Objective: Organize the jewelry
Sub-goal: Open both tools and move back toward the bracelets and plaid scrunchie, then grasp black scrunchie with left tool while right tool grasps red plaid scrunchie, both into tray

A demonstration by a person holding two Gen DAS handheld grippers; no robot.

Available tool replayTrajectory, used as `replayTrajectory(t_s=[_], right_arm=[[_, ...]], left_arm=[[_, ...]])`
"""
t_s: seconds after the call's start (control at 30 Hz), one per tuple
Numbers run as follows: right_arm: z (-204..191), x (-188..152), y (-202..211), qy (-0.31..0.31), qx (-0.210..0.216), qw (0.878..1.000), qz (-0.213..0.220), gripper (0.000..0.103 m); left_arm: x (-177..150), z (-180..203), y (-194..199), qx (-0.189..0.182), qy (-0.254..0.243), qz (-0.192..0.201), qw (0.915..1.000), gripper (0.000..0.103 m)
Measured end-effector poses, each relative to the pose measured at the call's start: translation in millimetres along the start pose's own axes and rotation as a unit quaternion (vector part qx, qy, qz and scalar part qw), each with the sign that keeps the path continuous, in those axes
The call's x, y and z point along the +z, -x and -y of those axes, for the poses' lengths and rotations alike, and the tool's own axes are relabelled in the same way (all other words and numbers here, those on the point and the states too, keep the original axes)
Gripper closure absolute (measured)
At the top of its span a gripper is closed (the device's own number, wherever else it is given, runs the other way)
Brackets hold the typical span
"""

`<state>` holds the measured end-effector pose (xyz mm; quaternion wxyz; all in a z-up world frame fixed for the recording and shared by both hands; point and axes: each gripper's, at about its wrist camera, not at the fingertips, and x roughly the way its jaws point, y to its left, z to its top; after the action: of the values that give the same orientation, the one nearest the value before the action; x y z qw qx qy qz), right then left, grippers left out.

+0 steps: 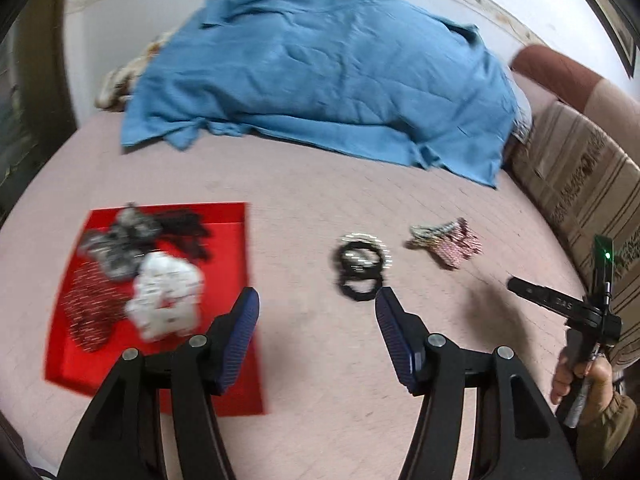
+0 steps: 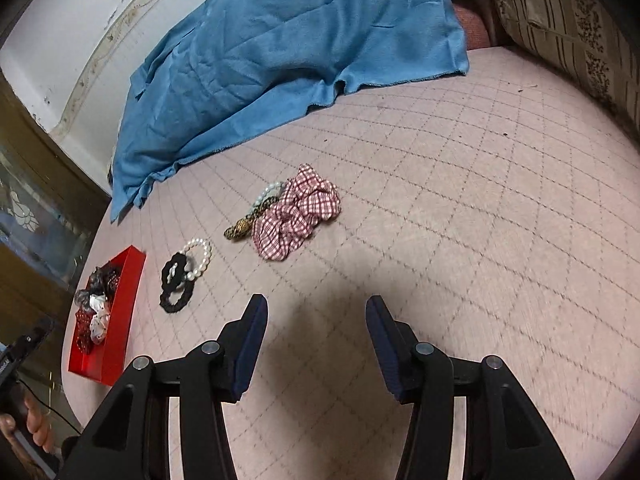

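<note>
A red tray lies on the pink bed at the left and holds several scrunchies: white, red dotted, grey and black. My left gripper is open and empty, just right of the tray, with black hair ties and a pearl bracelet just beyond its right finger. A red checked scrunchie lies further right. My right gripper is open and empty above the bed. Ahead of it lie the checked scrunchie, a patterned band, the pearl bracelet, black ties and the tray.
A blue cloth covers a mound at the back of the bed. A striped cushion lines the right side. The right hand tool shows at the right edge of the left wrist view. The pink bed cover extends to the right.
</note>
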<state>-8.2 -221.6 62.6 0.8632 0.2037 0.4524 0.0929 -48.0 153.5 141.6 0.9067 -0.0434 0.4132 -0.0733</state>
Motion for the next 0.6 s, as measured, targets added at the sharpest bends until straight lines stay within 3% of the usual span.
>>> replayTrajectory(t_s=[0.1, 0.23, 0.47, 0.53, 0.57, 0.6], right_arm=[[5.4, 5.2, -5.9, -0.004, 0.007, 1.000, 0.003, 0.047], [3.2, 25.9, -25.0, -0.002, 0.020, 1.000, 0.008, 0.047], [0.2, 48.2, -61.4, 0.000, 0.032, 0.999, 0.007, 0.047], [5.6, 50.4, -77.6, -0.010, 0.054, 0.998, -0.007, 0.048], [7.8, 50.4, -82.4, -0.016, 0.067, 0.997, -0.015, 0.050], [7.8, 50.4, -82.4, -0.016, 0.067, 0.997, -0.015, 0.069]], left_arm=[[4.3, 16.9, -25.4, 0.000, -0.010, -0.018, 0.9998, 0.044], [8.0, 27.5, -55.1, -0.011, -0.008, -0.043, 0.9990, 0.063], [20.6, 42.5, -89.0, -0.015, -0.014, -0.055, 0.9983, 0.063], [22.5, 42.7, -96.4, -0.014, -0.012, -0.056, 0.9982, 0.063], [22.6, 42.6, -101.3, -0.014, -0.011, -0.060, 0.9981, 0.063], [22.9, 41.8, -104.7, -0.014, -0.011, -0.063, 0.9979, 0.063]])
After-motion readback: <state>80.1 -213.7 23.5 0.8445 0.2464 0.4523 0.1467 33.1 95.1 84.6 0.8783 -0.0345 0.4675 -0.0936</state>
